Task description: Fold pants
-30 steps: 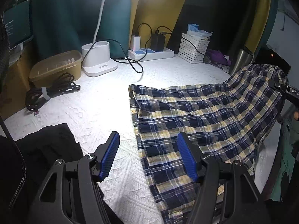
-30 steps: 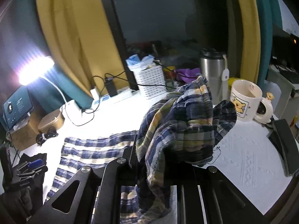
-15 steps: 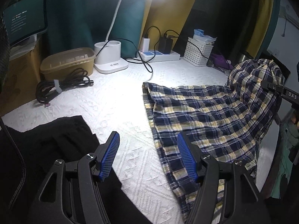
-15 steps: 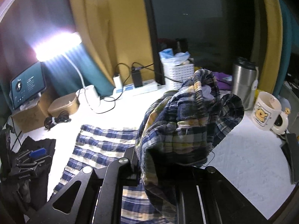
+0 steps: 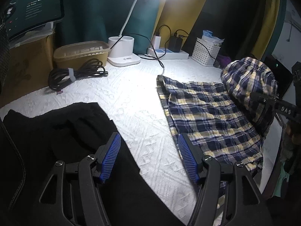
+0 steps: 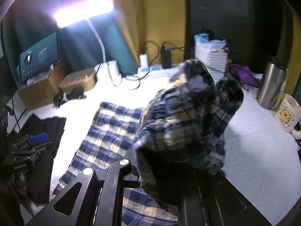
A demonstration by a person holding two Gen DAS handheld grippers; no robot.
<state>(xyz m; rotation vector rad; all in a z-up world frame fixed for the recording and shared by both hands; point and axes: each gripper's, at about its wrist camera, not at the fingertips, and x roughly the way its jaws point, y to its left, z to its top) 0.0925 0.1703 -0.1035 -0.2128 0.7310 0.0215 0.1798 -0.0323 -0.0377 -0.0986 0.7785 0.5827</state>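
Blue, yellow and white plaid pants (image 5: 207,116) lie partly flat on the white table cover (image 5: 131,101). My right gripper (image 6: 165,163) is shut on one end of them and holds it up as a bunched lump (image 6: 184,116) over the flat part; cloth hides its fingertips. In the left wrist view the lump (image 5: 248,79) hangs at the right, beside the right gripper's body (image 5: 278,107). My left gripper (image 5: 148,137) is open, its blue pads (image 5: 112,150) bare, between the pants' left edge and a black garment (image 5: 56,131).
Along the back stand a lamp base (image 5: 123,52), a tan lidded container (image 5: 80,53), a coiled black cable (image 5: 75,73), a power strip (image 5: 169,53) and a white basket (image 5: 206,53). A steel flask (image 6: 272,88) and a mug (image 6: 287,114) stand at the right.
My right gripper has carried the lifted pants end leftward over the flat part and rolled. My left gripper has slid left off the plaid cloth, toward the black garment.
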